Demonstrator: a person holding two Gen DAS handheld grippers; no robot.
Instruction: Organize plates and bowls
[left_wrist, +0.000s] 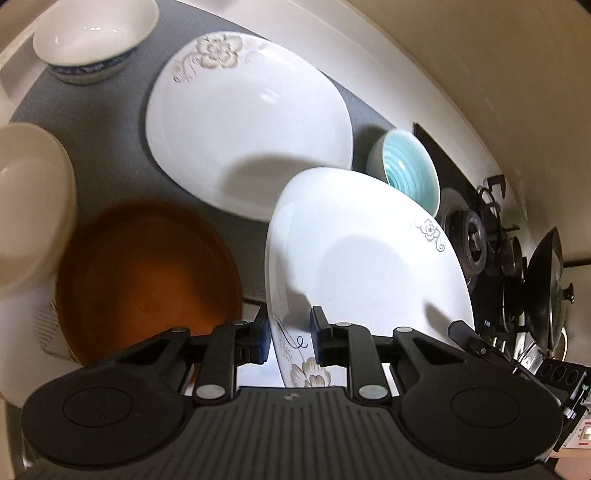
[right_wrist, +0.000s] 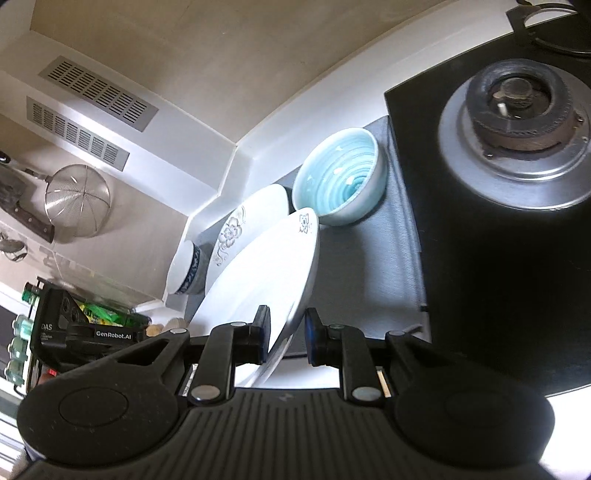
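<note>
Evidently both grippers share one load: the white squarish ceramic plate with a small flower print (left_wrist: 369, 258) is lifted off the counter and tilted, its rim pinched at two separate points. The left gripper (left_wrist: 290, 338) has its blue-padded fingers (left_wrist: 263, 341) closed on the edge nearest its camera, right by the printed blossom, and the right gripper (right_wrist: 284, 338) is clamped on the rim at another side. Two grips on a wide, slick plate make sense to me, since one pinch at the edge would let it swing.

Just beyond it, flat on the grey ribbed counter mat (left_wrist: 110, 155), lies a second white plate with a larger grey flower (left_wrist: 243, 125), the likely partner for stacking (the pair look matched in shape). The held plate hangs above that one's near edge, apart from it as far as I can tell.

Bowls stand around the edges: a pale turquoise ribbed bowl (right_wrist: 340, 177) by the black gas hob (right_wrist: 498, 221), a white bowl with a blue patterned foot (left_wrist: 92, 40) at the far corner, and a wide brown shallow bowl (left_wrist: 147, 273) just beside the carried plate, so the descent needs care on that side.
</note>
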